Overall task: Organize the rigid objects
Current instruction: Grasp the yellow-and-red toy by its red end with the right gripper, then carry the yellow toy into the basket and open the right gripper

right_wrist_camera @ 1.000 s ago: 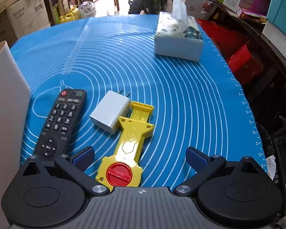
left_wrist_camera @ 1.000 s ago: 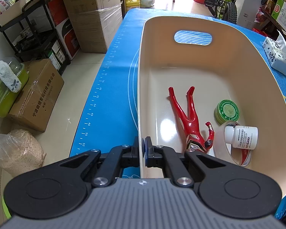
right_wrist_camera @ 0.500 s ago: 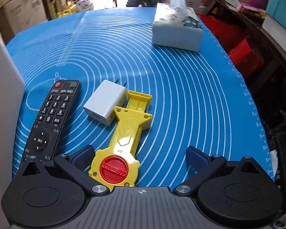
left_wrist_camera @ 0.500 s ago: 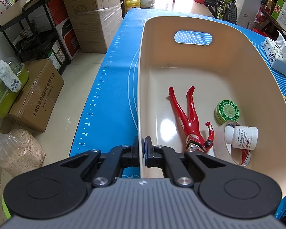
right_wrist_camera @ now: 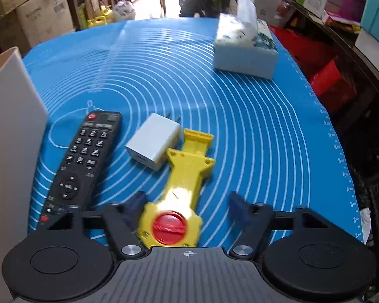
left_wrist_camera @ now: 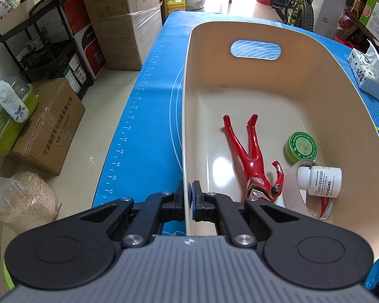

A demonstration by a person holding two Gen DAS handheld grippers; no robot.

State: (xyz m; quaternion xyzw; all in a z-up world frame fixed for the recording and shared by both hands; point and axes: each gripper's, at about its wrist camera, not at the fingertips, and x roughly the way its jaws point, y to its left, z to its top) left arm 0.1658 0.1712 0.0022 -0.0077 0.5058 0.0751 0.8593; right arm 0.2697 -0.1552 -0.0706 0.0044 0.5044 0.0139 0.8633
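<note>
Your right gripper (right_wrist_camera: 187,207) has edged down over the yellow toy (right_wrist_camera: 183,189) since a second ago, and its fingers, then spread wide, are now closing. The toy's round end with the red disc sits between them; the left finger looks at or very near that end, the right finger (right_wrist_camera: 237,207) is still apart from it, and blur hides any contact. The toy lies flat on the blue mat (right_wrist_camera: 240,126) covering the worktop, its forked end touching a white charger (right_wrist_camera: 154,140), with a black remote (right_wrist_camera: 84,156) just beside.

Your left gripper (left_wrist_camera: 188,197) has not moved: its fingers pinch the near wall of the cream bin (left_wrist_camera: 265,75), which already holds a red figure (left_wrist_camera: 250,159), a green tin (left_wrist_camera: 300,147), a tape roll (left_wrist_camera: 298,189) and a white bottle (left_wrist_camera: 319,180).

The toy looks like stiff, light, smooth plastic. Take hold across the round end or the narrower neck above it; expect it to slip or swing if pinched off-centre.
</note>
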